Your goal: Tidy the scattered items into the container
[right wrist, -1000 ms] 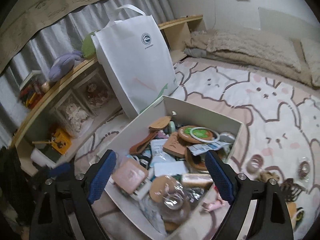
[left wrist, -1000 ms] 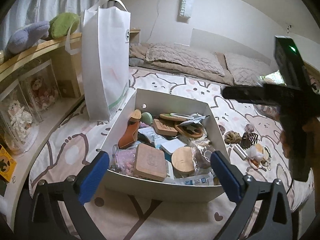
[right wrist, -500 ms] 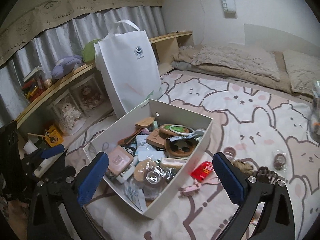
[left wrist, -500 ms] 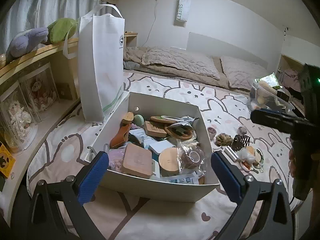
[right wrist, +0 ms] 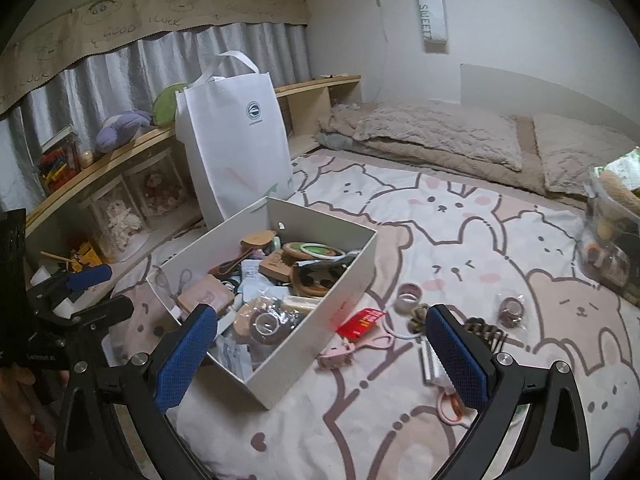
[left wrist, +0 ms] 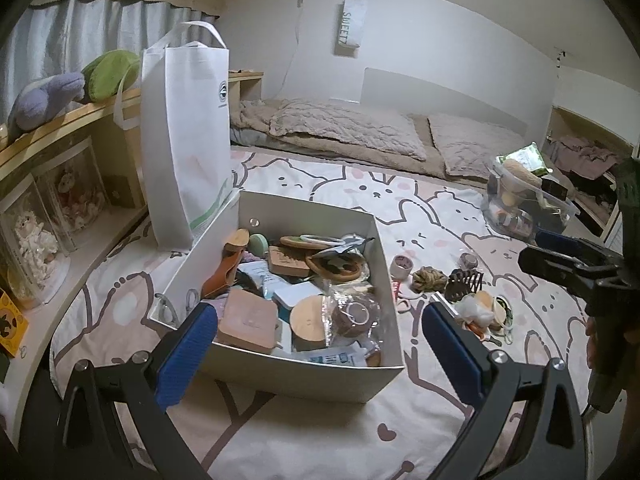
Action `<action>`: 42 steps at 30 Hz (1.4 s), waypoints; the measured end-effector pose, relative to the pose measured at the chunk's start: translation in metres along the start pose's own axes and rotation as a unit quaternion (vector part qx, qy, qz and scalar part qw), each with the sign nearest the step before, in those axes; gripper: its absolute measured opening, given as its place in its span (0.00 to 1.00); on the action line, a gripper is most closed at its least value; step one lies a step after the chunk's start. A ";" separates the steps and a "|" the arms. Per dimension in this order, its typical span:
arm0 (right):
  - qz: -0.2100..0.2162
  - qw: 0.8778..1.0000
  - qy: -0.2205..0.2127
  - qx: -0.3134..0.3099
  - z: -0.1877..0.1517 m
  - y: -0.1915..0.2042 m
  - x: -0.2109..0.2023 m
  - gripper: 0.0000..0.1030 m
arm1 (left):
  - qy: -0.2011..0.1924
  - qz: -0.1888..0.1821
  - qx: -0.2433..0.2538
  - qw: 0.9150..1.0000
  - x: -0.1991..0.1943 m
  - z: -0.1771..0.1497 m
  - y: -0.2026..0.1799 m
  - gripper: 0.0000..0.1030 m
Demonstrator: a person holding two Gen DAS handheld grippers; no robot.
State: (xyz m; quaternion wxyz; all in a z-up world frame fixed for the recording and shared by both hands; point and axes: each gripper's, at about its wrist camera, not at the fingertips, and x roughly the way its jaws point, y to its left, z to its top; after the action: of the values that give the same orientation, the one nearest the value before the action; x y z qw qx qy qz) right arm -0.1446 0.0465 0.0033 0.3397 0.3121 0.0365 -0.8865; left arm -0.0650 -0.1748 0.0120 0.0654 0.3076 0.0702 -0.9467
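The white box sits on the bed, packed with wooden discs, a brown strap, packets and tape. My left gripper is open in front of its near wall, nothing between the fingers. To the right of the box lie the scattered items: a red packet, a pink clip, a dark hair claw, tape rolls, a knotted scrunchie and a white comb. My right gripper is open above the box's near corner and these items, holding nothing.
A tall white tote bag stands behind the box on the left. A wooden shelf with plush toys and display cases runs along the left. A clear bin of objects sits far right. Pillows lie at the back.
Both grippers have drawn back from the box, so it looks smaller. The right gripper has swung right, bringing the scattered items into its view, and its jaws stand a little wider.
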 end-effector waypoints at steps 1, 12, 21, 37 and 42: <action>-0.004 1.000 -0.001 -0.001 -0.001 -0.002 -0.003 1.00 | -0.001 -0.003 0.001 1.000 -0.001 0.000 -0.003 1.00; -0.033 0.999 -0.007 0.009 -0.014 -0.025 -0.029 1.00 | -0.005 -0.019 0.009 1.000 -0.002 0.005 -0.030 1.00; -0.076 0.997 -0.024 0.020 -0.030 -0.057 -0.056 1.00 | -0.002 -0.046 0.019 0.999 0.010 0.002 -0.058 1.00; -0.133 0.987 -0.026 0.084 -0.073 -0.124 -0.089 1.00 | 0.021 -0.093 0.043 0.995 0.038 -0.010 -0.117 1.00; -0.151 0.984 -0.017 0.096 -0.087 -0.141 -0.093 1.00 | 0.033 -0.105 0.052 0.993 0.049 -0.017 -0.139 1.00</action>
State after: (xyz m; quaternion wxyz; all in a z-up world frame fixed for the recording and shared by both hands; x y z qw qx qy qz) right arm -0.1330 0.2323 -0.0337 0.1714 0.3190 -0.0077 -0.9321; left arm -0.1175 -0.0393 -0.0175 -0.0526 0.3322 0.0549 -0.9401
